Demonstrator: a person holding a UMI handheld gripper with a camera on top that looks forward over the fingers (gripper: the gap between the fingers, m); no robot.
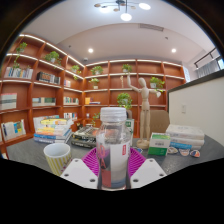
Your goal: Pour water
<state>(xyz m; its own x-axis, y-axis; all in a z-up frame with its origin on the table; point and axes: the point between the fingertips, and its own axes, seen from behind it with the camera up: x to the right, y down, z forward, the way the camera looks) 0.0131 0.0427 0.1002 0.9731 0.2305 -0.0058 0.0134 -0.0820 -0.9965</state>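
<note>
Gripper view: a clear bottle [113, 148] stands upright between the two fingers, its long axis vertical and its white cap [113, 115] pointing straight up. The gripper [113, 163] is closed on the bottle: the pink pads [94, 161] press against its sides left and right, level with its lower half. The bottle's base is hidden low between the fingers, so whether it rests on the surface [40, 158] or is lifted clear cannot be told.

Just left of the fingers a pale yellow cup [58, 156] with a dotted pattern stands upright on the surface, mouth up, apart from the bottle. Right of the bottle lie a small green box [159, 144] and, further right, a clear plastic box [186, 136]. Beyond the bottle a wooden mannequin [143, 104] stands upright. Wooden shelves [40, 80] with books and potted plants line the back walls, and a ceiling lamp [125, 10] shines overhead.
</note>
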